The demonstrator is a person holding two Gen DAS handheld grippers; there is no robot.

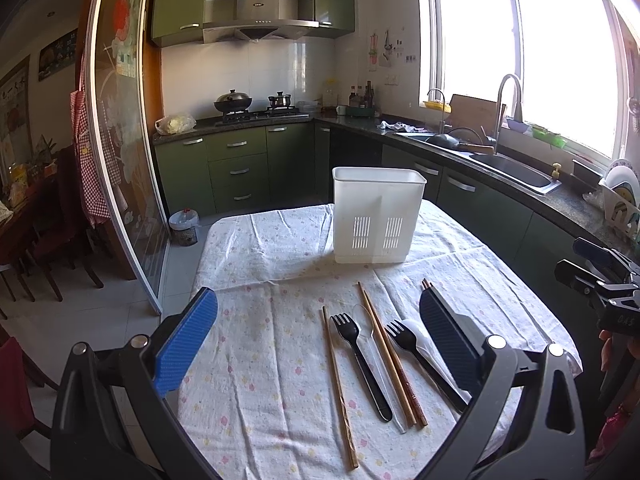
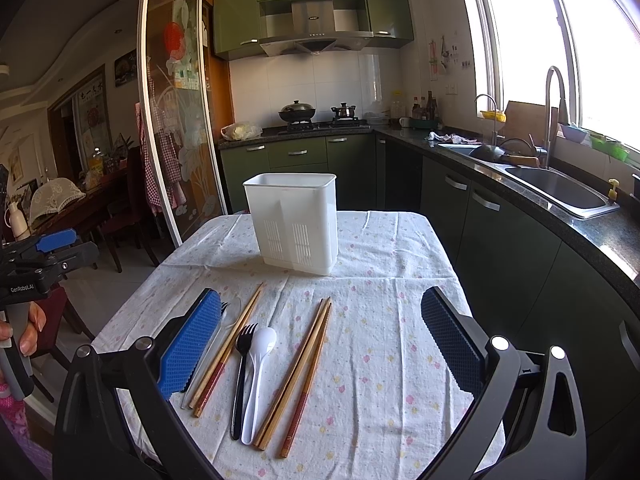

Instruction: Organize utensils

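Start of the job by the look of it: nothing is in the caddy (image 1: pixel 378 216) yet, at least nothing sticks out above its rim. It stands upright at the far end of the desk (image 1: pixel 256 360), on the flowered cloth.

All utensils lie loose on the cloth near the front edge, handles toward the camera:
- lone chopstick (image 1: pixel 338 388), leftmost
- black fork (image 1: pixel 360 364), with a clear spoon (image 1: pixel 374 356) just beside it
- chopstick pair (image 1: pixel 390 356)
- second black fork (image 2: pixel 241 376) touching a white spoon (image 2: pixel 256 376)
- another chopstick pair (image 2: pixel 298 376), well right of the rest

Left gripper (image 1: pixel 318 354): fingers spread wide, grasping nothing, hovering over the left group. Right gripper (image 2: pixel 320 344): fingers likewise released, empty, framing the fork, spoon and right chopsticks.

Judgement: first pick is pending. Next move calls for dropping one gripper low and pinching across a thin handle. Chopsticks lie flat on soft cloth, so the fingers may snag fabric. The fork and white spoon touch; separate them or risk taking both. The caddy looks to have two compartments, so sort by type.
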